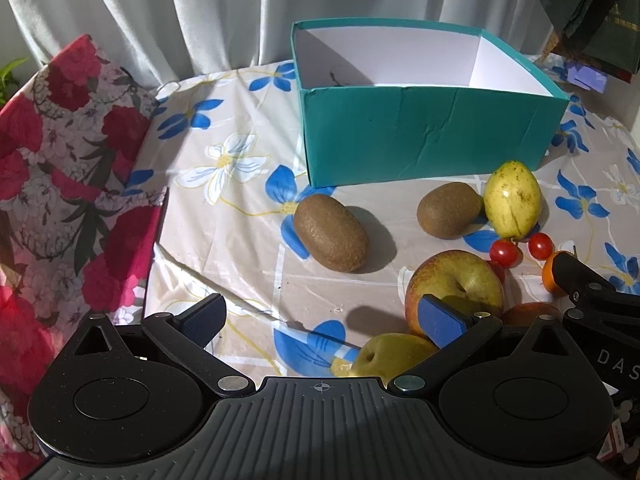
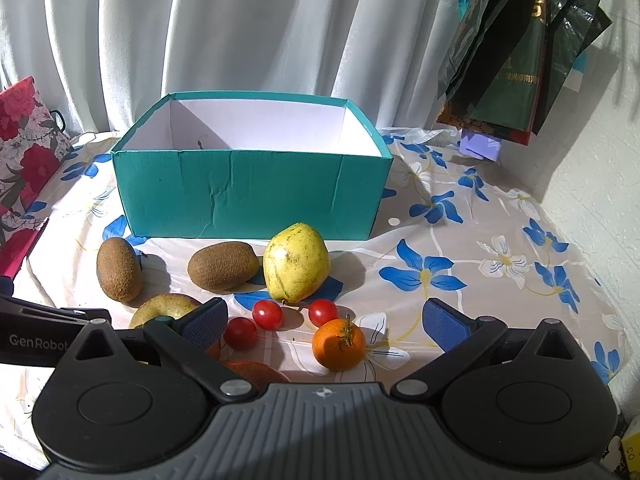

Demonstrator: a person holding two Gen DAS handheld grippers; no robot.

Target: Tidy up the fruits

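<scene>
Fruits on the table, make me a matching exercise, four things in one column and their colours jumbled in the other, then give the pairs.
Things:
1. box
2. pear
3. tangerine
4. left kiwi

Colours:
A. orange
B. brown
C. teal
D. yellow with dark speckles

Pairs: 1-C, 2-D, 3-A, 4-B

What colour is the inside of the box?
White inside the teal box; the right wrist view shows it best.
</scene>
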